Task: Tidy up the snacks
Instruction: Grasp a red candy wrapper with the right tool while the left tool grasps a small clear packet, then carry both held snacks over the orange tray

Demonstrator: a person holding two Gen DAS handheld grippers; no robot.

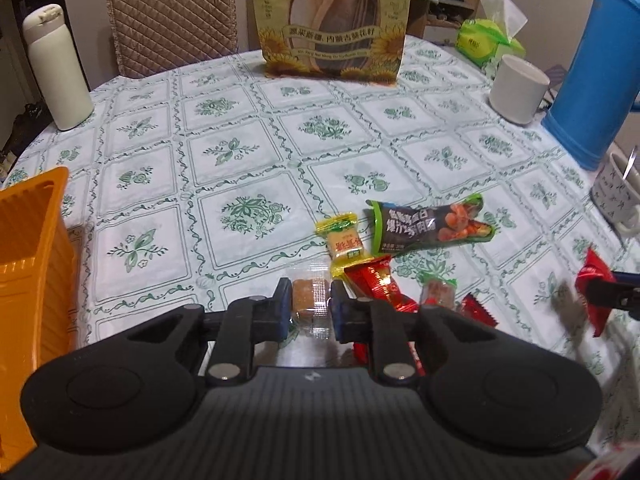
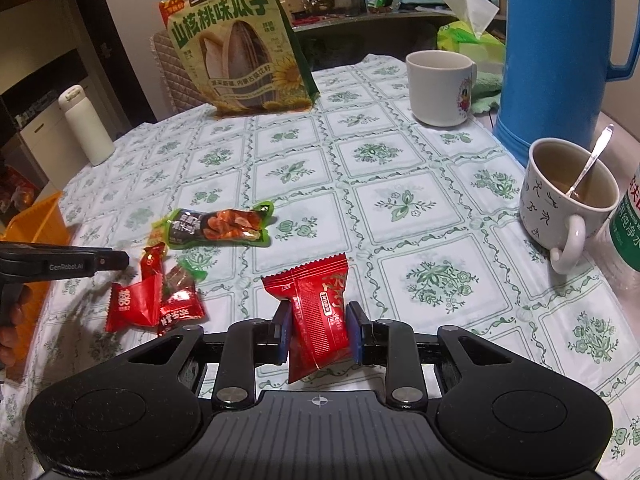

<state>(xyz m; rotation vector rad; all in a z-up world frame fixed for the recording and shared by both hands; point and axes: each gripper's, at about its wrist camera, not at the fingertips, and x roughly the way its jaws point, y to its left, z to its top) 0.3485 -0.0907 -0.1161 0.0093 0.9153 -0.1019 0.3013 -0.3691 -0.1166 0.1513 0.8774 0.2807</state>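
My left gripper (image 1: 311, 306) was clamped on a clear-wrapped brown candy (image 1: 310, 300), low in the centre of the left wrist view, just beside the loose pile: a yellow packet (image 1: 343, 240), a dark green-edged sausage packet (image 1: 428, 222) and a red wrapper (image 1: 380, 284). The orange basket (image 1: 32, 248) sat at the frame's left edge. My right gripper (image 2: 318, 332) held a red snack packet (image 2: 316, 316) lifted off the flowered tablecloth (image 2: 400, 184), in the lower centre of its view.
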